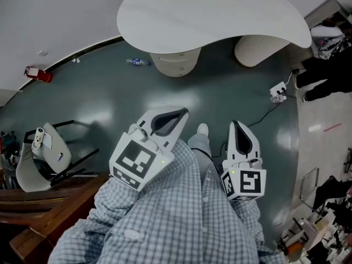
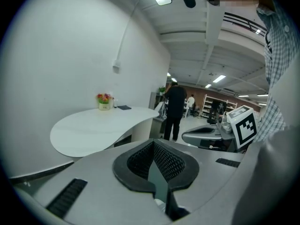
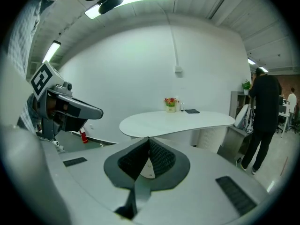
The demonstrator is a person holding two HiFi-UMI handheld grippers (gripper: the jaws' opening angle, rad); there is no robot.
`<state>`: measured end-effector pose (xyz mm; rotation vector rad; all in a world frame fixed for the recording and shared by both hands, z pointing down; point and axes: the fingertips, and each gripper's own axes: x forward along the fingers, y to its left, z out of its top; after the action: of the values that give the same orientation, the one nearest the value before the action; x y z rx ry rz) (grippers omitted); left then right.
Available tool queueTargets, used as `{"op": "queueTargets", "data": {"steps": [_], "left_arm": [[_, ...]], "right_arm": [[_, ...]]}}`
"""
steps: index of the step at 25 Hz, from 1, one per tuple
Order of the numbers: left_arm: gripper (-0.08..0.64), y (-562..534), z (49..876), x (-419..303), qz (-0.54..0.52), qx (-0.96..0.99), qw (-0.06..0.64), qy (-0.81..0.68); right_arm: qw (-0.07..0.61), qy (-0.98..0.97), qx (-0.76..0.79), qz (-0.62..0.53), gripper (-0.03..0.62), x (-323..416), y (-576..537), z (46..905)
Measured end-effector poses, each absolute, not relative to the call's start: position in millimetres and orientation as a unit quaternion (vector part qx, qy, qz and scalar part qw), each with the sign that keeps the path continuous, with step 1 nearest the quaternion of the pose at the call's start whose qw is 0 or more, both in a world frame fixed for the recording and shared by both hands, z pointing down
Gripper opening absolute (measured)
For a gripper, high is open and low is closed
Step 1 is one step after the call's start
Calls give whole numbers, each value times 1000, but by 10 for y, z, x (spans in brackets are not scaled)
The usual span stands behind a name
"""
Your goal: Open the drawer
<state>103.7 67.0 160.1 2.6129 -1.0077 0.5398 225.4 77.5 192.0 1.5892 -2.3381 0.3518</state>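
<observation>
No drawer shows in any view. In the head view my left gripper [image 1: 179,114] and my right gripper [image 1: 236,124] are held side by side above the dark green floor, over checked sleeves, both pointing toward a white curved table [image 1: 209,15]. The left gripper [image 2: 153,142] has its jaws together with nothing between them. The right gripper [image 3: 149,139] is also shut and empty. Each gripper appears at the edge of the other's view.
The table [image 3: 176,122] carries a small flower pot [image 3: 170,103]. A person in black [image 2: 175,109] stands beyond it. A white chair [image 1: 41,158] and wooden furniture [image 1: 44,202] are at my left. A power strip [image 1: 278,91] and a bottle [image 1: 137,62] lie on the floor.
</observation>
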Motion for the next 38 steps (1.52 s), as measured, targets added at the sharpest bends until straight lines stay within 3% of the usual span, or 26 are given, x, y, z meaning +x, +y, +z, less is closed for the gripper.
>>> {"op": "queueTargets", "data": {"steps": [19,25,38], "left_arm": [[3,-78,1682,1543,170,841,176,-482],[3,-25,1720,1562,170,808,187,-533],[3,42,1852,1433,179,799,211,-535]], "right_arm": [[169,-890,408,115,9,2656,-326,2095],[203,-915,344,59,9,2608,-422,2230],[190,-918,336,98,9,2481,-427,2316]]}}
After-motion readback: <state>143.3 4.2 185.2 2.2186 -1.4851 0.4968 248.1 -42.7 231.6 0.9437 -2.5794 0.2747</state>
